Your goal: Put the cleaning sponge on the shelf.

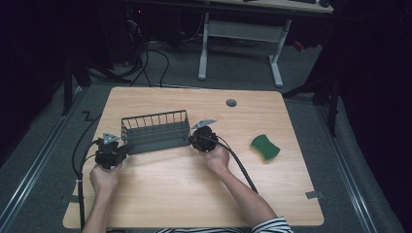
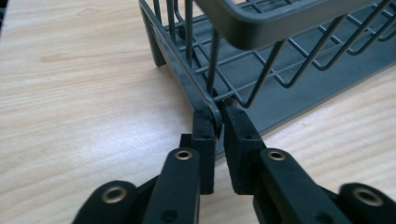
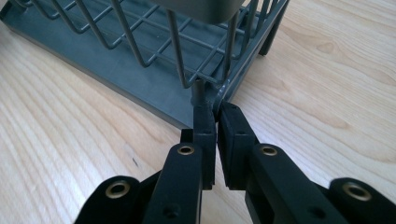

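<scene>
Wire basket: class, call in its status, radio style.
Left hand-held gripper shut on wire basket, left end. Right hand-held gripper shut on right end. Basket on table. Green sponge off right, clear.

You will find no text, label, brand, number or sign to read anywhere here: none on the dark grey wire basket [image 1: 155, 130], none on the pale wooden tabletop [image 1: 194, 189], none on the green sponge [image 1: 265, 147].
</scene>
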`<state>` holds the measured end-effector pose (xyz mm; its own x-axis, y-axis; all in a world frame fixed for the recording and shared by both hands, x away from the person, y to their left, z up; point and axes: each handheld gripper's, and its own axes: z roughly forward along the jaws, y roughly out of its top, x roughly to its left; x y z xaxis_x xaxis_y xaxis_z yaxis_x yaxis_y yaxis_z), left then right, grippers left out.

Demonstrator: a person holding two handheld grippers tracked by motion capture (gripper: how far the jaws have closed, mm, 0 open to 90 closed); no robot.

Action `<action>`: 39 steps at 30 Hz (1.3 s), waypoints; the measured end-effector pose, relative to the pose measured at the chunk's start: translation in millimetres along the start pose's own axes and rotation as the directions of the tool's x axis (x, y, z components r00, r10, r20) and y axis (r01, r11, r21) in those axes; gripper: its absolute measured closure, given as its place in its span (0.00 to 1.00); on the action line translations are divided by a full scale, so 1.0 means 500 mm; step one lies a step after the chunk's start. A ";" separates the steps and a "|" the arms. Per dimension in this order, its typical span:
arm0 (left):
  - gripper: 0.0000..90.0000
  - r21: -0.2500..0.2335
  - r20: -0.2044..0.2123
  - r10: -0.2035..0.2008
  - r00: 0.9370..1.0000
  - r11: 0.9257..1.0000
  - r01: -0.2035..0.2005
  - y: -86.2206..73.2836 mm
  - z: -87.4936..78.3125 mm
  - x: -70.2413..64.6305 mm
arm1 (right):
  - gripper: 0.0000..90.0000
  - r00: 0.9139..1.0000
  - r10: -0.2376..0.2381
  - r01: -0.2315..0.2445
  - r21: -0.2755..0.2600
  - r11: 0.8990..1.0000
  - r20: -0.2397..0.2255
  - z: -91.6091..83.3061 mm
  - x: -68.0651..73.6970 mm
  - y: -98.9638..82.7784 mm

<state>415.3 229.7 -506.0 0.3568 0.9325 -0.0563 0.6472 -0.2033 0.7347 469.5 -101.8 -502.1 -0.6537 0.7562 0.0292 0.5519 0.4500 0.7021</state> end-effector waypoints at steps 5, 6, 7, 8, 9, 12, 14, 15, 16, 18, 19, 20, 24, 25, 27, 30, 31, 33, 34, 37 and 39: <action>0.95 0.008 0.017 0.008 1.000 1.000 -0.008 -0.009 -0.012 -0.015 | 0.96 1.000 -0.001 0.001 -0.005 1.000 -0.010 -0.011 -0.003 -0.012; 0.95 0.007 0.017 0.009 1.000 1.000 -0.010 -0.011 -0.014 -0.019 | 0.96 1.000 0.002 -0.002 -0.002 1.000 -0.018 -0.017 -0.005 -0.018; 0.95 0.006 0.023 0.009 1.000 1.000 -0.010 -0.014 -0.017 -0.023 | 0.96 1.000 0.003 -0.003 0.004 1.000 -0.017 -0.021 -0.005 -0.020; 0.95 0.006 0.028 0.011 1.000 1.000 -0.011 -0.017 -0.019 -0.028 | 0.96 1.000 -0.007 0.008 0.003 1.000 -0.017 -0.024 -0.007 -0.022; 0.95 0.008 0.032 0.014 0.999 1.000 -0.014 -0.020 -0.022 -0.033 | 0.96 1.000 -0.007 0.008 0.003 1.000 -0.017 -0.024 -0.007 -0.022; 0.95 0.008 0.050 0.030 0.998 1.000 -0.030 -0.029 -0.031 -0.051 | 0.96 1.000 -0.012 0.013 0.009 1.000 -0.016 -0.038 -0.012 -0.035; 0.95 0.012 0.068 0.042 0.997 0.999 -0.043 -0.035 -0.037 -0.064 | 0.96 1.000 -0.012 0.012 0.006 1.000 -0.014 -0.043 -0.014 -0.040; 0.95 0.015 0.076 0.046 0.996 0.999 -0.047 -0.037 -0.039 -0.069 | 0.96 1.000 -0.004 0.004 -0.002 1.000 -0.025 -0.051 -0.020 -0.051; 0.95 0.017 0.085 0.046 0.995 0.999 -0.048 -0.039 -0.041 -0.075 | 0.96 1.000 -0.005 0.005 0.000 1.000 -0.025 -0.056 -0.023 -0.056; 0.95 0.021 0.098 0.054 0.994 0.998 -0.056 -0.041 -0.044 -0.089 | 0.96 1.000 -0.005 0.005 -0.004 1.000 -0.021 -0.060 -0.024 -0.061; 0.95 0.023 0.103 0.057 0.993 0.998 -0.060 -0.043 -0.046 -0.096 | 0.96 1.000 -0.004 0.004 -0.005 1.000 -0.020 -0.065 -0.026 -0.066; 0.95 0.022 0.109 0.061 0.992 0.998 -0.064 -0.044 -0.047 -0.102 | 0.96 1.000 -0.006 0.006 -0.007 1.000 -0.017 -0.070 -0.028 -0.072; 0.95 0.015 0.121 0.071 0.990 0.997 -0.073 -0.053 -0.051 -0.128 | 0.96 1.000 -0.003 0.003 -0.002 1.000 -0.010 -0.090 -0.034 -0.090; 0.95 0.013 0.121 0.076 0.990 0.997 -0.078 -0.054 -0.052 -0.135 | 0.96 1.000 -0.006 0.006 0.001 1.000 -0.007 -0.094 -0.035 -0.094; 0.95 0.013 0.123 0.088 0.989 0.996 -0.090 -0.057 -0.055 -0.151 | 0.96 1.000 -0.019 0.019 -0.004 1.000 0.005 -0.104 -0.038 -0.103; 0.95 0.010 0.126 0.116 0.985 0.993 -0.118 -0.062 -0.058 -0.175 | 0.96 1.000 -0.007 0.007 -0.003 1.000 0.004 -0.117 -0.047 -0.116; 0.95 0.010 0.129 0.119 0.984 0.993 -0.122 -0.063 -0.059 -0.181 | 0.96 1.000 -0.002 0.002 -0.001 1.000 0.006 -0.121 -0.048 -0.120; 0.95 0.007 0.140 0.123 0.983 0.992 -0.125 -0.067 -0.061 -0.191 | 0.96 1.000 -0.010 0.010 -0.002 1.000 0.017 -0.130 -0.050 -0.127; 0.95 0.004 0.143 0.124 0.982 0.992 -0.126 -0.069 -0.063 -0.195 | 0.96 1.000 -0.009 0.009 -0.007 1.000 0.015 -0.134 -0.051 -0.133; 0.95 -0.013 0.150 0.138 0.979 0.990 -0.138 -0.076 -0.064 -0.209 | 0.96 1.000 -0.007 0.007 -0.004 1.000 0.014 -0.147 -0.054 -0.145; 0.95 -0.020 0.153 0.145 0.978 0.989 -0.143 -0.077 -0.064 -0.215 | 0.96 0.999 -0.019 0.019 0.007 1.000 0.030 -0.158 -0.054 -0.152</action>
<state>330.6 146.6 -506.7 0.5456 0.8364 -0.0524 0.5756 -0.3285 0.7489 404.3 -194.0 -500.0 -0.6481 0.7615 -0.0061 0.5431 0.4677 0.6974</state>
